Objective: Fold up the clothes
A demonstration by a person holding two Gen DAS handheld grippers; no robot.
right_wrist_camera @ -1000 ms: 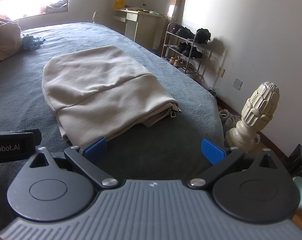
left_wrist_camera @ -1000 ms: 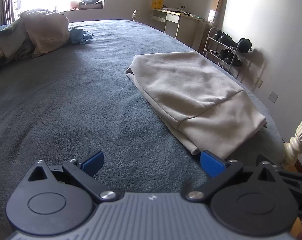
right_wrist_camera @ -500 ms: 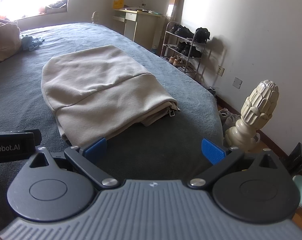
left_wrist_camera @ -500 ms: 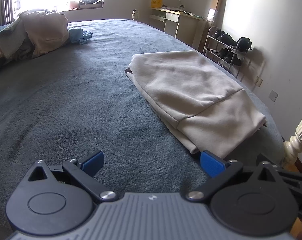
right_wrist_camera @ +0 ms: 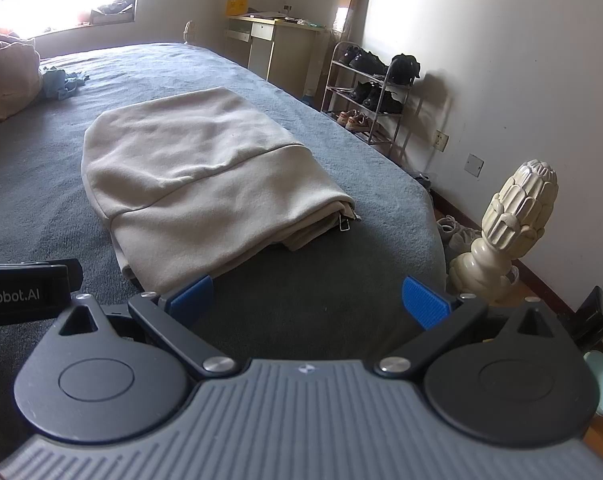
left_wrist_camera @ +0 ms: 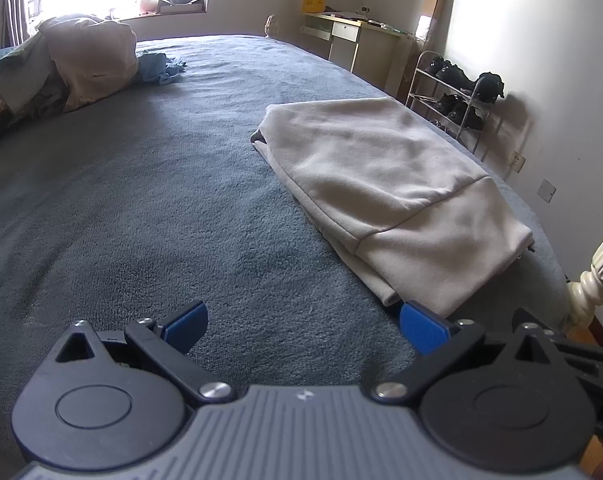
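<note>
Your left gripper (left_wrist_camera: 303, 322) spread wide over the bed (left_wrist_camera: 141, 200), your right gripper (right_wrist_camera: 309, 298) wide too, both empty, folded beige garment (right_wrist_camera: 205, 176) just beyond them on the bed, unfolded clothes pile (left_wrist_camera: 73, 68) at its far end

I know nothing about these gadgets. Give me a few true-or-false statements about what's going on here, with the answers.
1. Both grippers, left and right, are open. True.
2. The beige garment is spread out flat and unfolded. False: it lies folded on the bed.
3. The right gripper clamps the garment. False: it holds nothing.
4. A pile of clothes sits at the bed's far end. True.
5. The shoe rack is empty. False: it holds shoes.
</note>
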